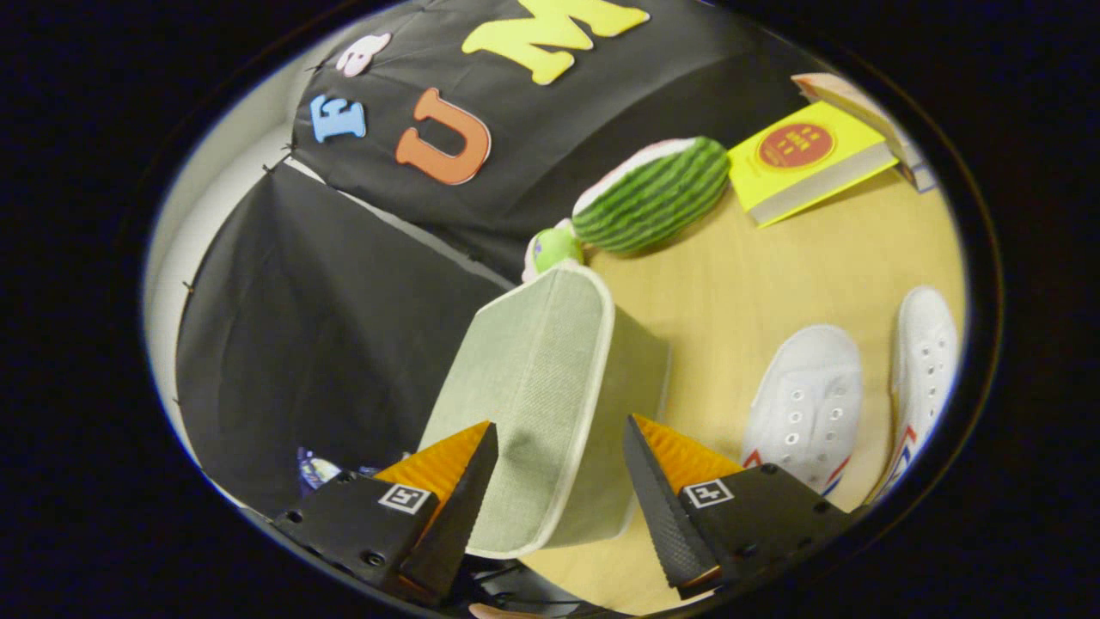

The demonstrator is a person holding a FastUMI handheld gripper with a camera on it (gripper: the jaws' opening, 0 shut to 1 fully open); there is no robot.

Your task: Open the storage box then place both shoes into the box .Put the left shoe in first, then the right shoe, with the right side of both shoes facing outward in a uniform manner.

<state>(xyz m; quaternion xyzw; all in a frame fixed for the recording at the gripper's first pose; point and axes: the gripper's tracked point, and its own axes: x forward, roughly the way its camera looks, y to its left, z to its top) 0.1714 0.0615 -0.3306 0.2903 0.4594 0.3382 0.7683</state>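
The claw stands wide apart with its two fingers either side of the pale green fabric storage box with cream piping, gripping nothing; whether either finger touches the cloth cannot be told. The box sits on the light wooden table. Beside the box, well clear of it, lie two white canvas shoes with red and blue stripes. Beyond the box rest a striped green watermelon-slice plush and a yellow book.
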